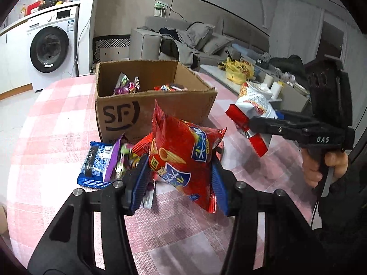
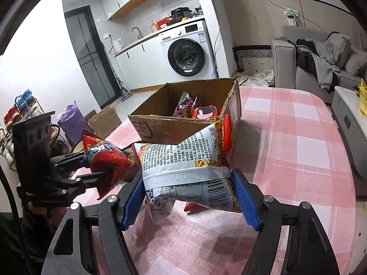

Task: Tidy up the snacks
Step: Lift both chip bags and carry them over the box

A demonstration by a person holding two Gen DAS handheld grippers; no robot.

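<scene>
My left gripper (image 1: 180, 174) is shut on a red snack bag (image 1: 183, 151) and holds it above the table, in front of the open cardboard box (image 1: 128, 114). The same red bag shows in the right wrist view (image 2: 107, 160). My right gripper (image 2: 190, 197) is shut on a white-and-red noodle snack pack (image 2: 183, 169), held above the table near the box (image 2: 160, 128); the pack also shows in the left wrist view (image 1: 252, 112). The box holds several snack packets (image 1: 127, 84). A blue packet (image 1: 95, 165) and a purple packet (image 1: 114, 158) lie on the table by the box.
The pink checked tablecloth (image 1: 57, 119) covers the table. A washing machine (image 1: 49, 49) and a grey sofa (image 1: 183, 39) stand behind. A low side table with a yellow bag (image 1: 238, 70) and clutter is at the right.
</scene>
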